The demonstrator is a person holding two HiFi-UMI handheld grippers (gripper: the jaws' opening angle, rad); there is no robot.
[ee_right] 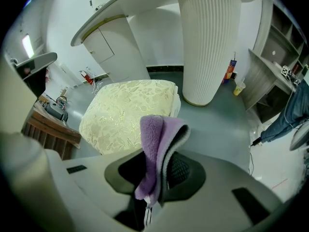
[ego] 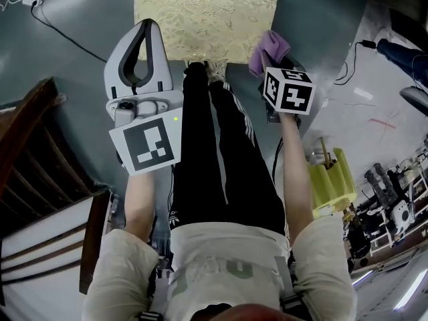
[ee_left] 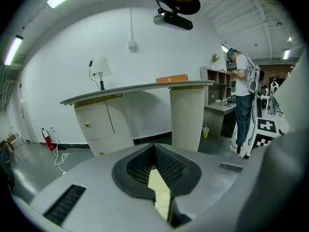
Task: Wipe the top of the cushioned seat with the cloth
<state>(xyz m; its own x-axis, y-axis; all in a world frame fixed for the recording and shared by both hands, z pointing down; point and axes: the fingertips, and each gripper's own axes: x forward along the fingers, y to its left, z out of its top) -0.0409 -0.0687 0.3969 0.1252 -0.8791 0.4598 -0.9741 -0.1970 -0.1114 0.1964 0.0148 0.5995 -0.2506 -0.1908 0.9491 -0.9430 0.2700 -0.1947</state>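
**A:** Grey-blue floor (ego: 80, 52) lies under you. A cable (ego: 60, 31) trails across it at far left, and a dark wooden frame (ego: 37, 152) stands below that at the left edge.

**B:** Your left gripper (ego: 147, 24) comes next. You point it forward, facing level across the room at a white counter (ee_left: 140, 88). In the head view its tips overlap the left edge of the seat (ego: 200, 12). Its jaws are drawn together and grip nothing. The thin slit between them, in the left gripper view, shows only a strip of gold fabric.

**A:** That fabric is the seat: pale gold, patterned and squarish, on the floor straight ahead of you. Your feet (ego: 215, 72) stand at its near edge. Your black trousers (ego: 214, 152) run down the middle of the head view.

**B:** Right of your feet is the cloth (ego: 273, 47), purple and fleecy, at the seat's near right corner in the head view. Your right gripper (ee_right: 155, 177) has its jaws clamped on it, and the cloth folds up and over out of them.

**A:** In the right gripper view the seat top lies beyond the cloth, to the left. Neither view tells you whether the cloth touches the seat.

**B:** Further right, a yellow plastic thing (ego: 331, 179) stands on the floor, apart from your right gripper.
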